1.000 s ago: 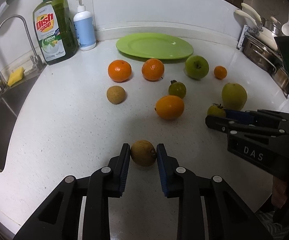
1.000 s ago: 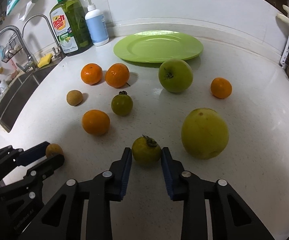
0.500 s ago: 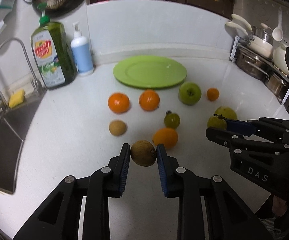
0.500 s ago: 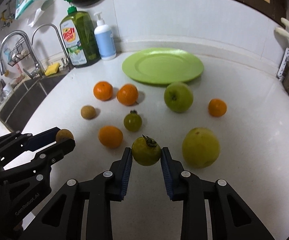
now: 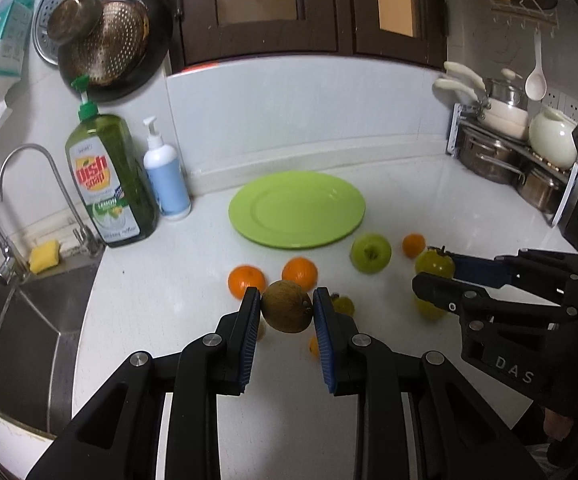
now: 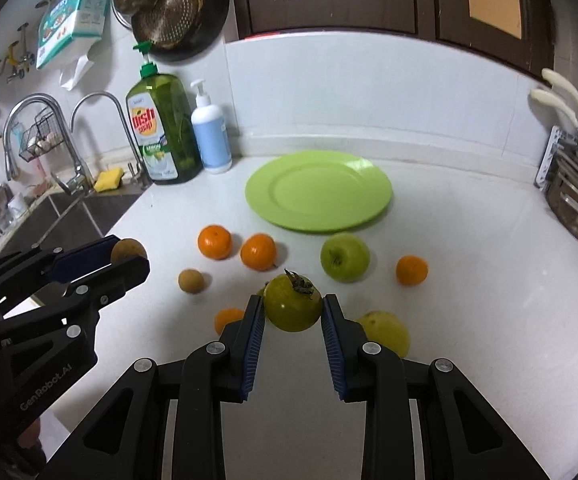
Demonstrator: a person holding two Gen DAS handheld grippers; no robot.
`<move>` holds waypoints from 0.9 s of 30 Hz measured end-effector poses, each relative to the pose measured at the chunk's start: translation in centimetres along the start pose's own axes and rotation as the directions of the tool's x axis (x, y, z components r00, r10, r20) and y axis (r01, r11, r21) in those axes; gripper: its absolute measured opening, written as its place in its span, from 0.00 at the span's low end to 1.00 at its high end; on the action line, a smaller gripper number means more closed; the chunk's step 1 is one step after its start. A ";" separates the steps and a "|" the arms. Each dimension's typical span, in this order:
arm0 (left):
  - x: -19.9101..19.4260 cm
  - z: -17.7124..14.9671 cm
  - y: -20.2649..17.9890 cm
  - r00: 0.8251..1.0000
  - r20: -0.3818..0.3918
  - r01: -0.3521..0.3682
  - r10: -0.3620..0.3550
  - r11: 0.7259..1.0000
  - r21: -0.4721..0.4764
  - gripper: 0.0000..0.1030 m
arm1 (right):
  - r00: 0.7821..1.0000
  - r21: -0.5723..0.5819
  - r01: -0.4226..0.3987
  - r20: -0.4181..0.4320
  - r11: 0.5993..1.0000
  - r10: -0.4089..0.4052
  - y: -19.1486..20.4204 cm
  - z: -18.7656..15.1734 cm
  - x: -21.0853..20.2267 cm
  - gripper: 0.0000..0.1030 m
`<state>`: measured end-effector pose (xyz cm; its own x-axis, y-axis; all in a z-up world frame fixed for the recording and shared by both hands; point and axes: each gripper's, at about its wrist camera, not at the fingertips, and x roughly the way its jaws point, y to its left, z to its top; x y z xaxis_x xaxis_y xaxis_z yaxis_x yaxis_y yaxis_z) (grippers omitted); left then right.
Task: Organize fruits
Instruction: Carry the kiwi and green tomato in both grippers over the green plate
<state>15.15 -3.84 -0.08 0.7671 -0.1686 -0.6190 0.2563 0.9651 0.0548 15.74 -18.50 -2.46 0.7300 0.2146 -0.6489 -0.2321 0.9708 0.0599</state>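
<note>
Two fruits are aloft, one per claw, above the white surface (image 6: 469, 320). Leftmost, our left claw (image 5: 287, 312) is pinching a brown round fruit (image 5: 286, 306) across its widest middle, pads flat on both flanks. We judge it light, firm and rough-skinned, so unlikely to slip; a moderate squeeze should do.

Further right, our right claw (image 6: 293, 312) is pinching a yellow-green persimmon (image 6: 293, 307) at its equator, dry calyx (image 6: 298, 281) up and clear of the pads. Its skin looks smooth and waxy, so we expect it to be slicker and easier to bruise. We would keep the hold on the belly, never on the stalk.

Beyond both, the green plate (image 6: 318, 190) lies bare near the back wall, the likely drop place. Loose on the surface between: two oranges (image 6: 214, 241), a green apple (image 6: 344, 257), a small mandarin (image 6: 411, 269), another brown fruit (image 6: 190, 280). All roll readily, we judge, so set down low and gently.
</note>
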 end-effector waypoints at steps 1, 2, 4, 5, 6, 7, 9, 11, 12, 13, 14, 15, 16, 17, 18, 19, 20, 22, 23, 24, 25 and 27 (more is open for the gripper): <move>0.0 0.2 0.0 1.000 0.004 0.005 -0.005 1.000 0.000 0.27 | 1.000 0.006 -0.007 0.001 1.000 0.007 -0.1 0.2 -0.1 0.30; -0.1 0.5 0.0 1.000 0.011 0.010 -0.010 1.000 -0.002 0.27 | 1.000 0.012 -0.014 0.004 1.000 0.014 -0.1 0.4 -0.3 0.30; -0.2 1.1 0.1 1.000 0.026 0.014 -0.014 1.000 -0.001 0.27 | 1.000 0.013 -0.008 0.017 1.000 0.008 -0.1 0.9 -0.5 0.30; -0.2 1.5 0.1 0.999 0.031 0.016 -0.016 1.000 -0.001 0.27 | 1.000 0.016 -0.009 0.023 1.000 0.008 -0.1 1.1 -0.7 0.30; -0.1 1.8 0.1 0.999 0.036 0.021 -0.021 1.000 -0.001 0.27 | 1.000 0.021 -0.013 0.029 1.000 0.012 -0.3 1.3 -0.9 0.30; 0.0 2.1 0.2 0.999 0.042 0.027 -0.027 1.000 0.000 0.27 | 0.999 0.023 -0.017 0.036 1.000 0.016 -0.3 1.7 -0.9 0.30; 0.1 2.9 0.3 0.998 0.053 0.030 -0.030 1.000 0.002 0.27 | 0.999 0.020 -0.009 0.050 1.000 0.009 -0.4 2.4 -1.0 0.30; 0.3 3.8 0.3 0.997 0.069 0.036 -0.036 0.999 0.009 0.27 | 0.998 0.015 -0.010 0.060 1.000 0.009 -0.5 3.1 -1.0 0.30; 0.4 4.2 0.4 0.996 0.075 0.037 -0.038 0.999 0.012 0.27 | 0.998 0.014 -0.011 0.063 1.000 0.010 -0.5 3.7 -0.8 0.30; 0.5 4.6 0.4 0.996 0.082 0.039 -0.040 0.999 0.015 0.27 | 0.998 0.012 -0.012 0.065 1.000 0.011 -0.6 4.0 -0.7 0.30; 0.7 5.0 0.5 0.995 0.087 0.041 -0.042 0.999 0.015 0.27 | 0.998 0.011 -0.009 0.070 1.000 0.009 -0.7 4.5 -0.5 0.30; 0.8 5.4 0.6 0.995 0.092 0.045 -0.046 0.999 0.014 0.27 | 0.997 0.009 -0.007 0.074 1.000 0.006 -0.7 4.9 -0.3 0.30; 0.9 5.8 0.7 0.994 0.096 0.046 -0.047 0.999 0.015 0.27 | 0.997 0.008 -0.005 0.077 1.000 0.005 -0.8 5.2 -0.2 0.30; 1.2 6.3 0.7 0.994 0.102 0.043 -0.045 0.999 0.017 0.27 | 0.997 0.008 -0.007 0.082 1.000 0.006 -1.0 5.7 0.0 0.30; 1.4 6.7 0.8 0.993 0.106 0.042 -0.044 0.999 0.021 0.27 | 0.996 0.007 -0.007 0.084 1.000 0.007 -1.0 6.0 0.1 0.30; 1.6 7.0 0.9 0.993 0.107 0.042 -0.044 0.999 0.020 0.27 | 0.996 0.008 -0.008 0.084 1.000 0.007 -1.2 6.5 0.3 0.30; 2.0 7.5 1.0 0.993 0.108 0.047 -0.049 0.999 0.019 0.27 | 0.996 0.006 -0.008 0.084 1.000 0.007 -1.3 6.8 0.5 0.30; 2.7 8.4 1.3 0.993 0.105 0.053 -0.054 0.998 0.016 0.27 | 0.997 -0.001 -0.003 0.083 1.000 0.003 -1.4 7.7 1.1 0.30; 3.0 8.7 1.4 0.993 0.105 0.056 -0.057 0.998 0.015 0.27 | 0.997 -0.006 -0.001 0.082 1.000 0.001 -1.5 8.0 1.4 0.30; 3.6 9.3 1.6 0.993 0.102 0.057 -0.058 0.998 0.014 0.27 | 0.997 -0.012 0.004 0.081 1.000 -0.003 -1.6 8.5 1.9 0.30; 3.9 9.6 1.7 0.993 0.099 0.057 -0.058 0.998 0.012 0.27 | 0.997 -0.015 0.008 0.080 1.000 -0.007 -1.7 8.8 2.2 0.30; 4.9 10.5 2.0 0.994 0.095 0.058 -0.059 0.998 0.010 0.27 | 0.997 -0.018 0.008 0.071 1.000 -0.007 -2.2 9.7 3.1 0.30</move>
<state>25.60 -4.88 5.16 0.8029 -0.2431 -0.5443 0.3061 0.9516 0.0266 24.73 -18.93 2.78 0.7751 0.2150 -0.5941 -0.2379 0.9704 0.0407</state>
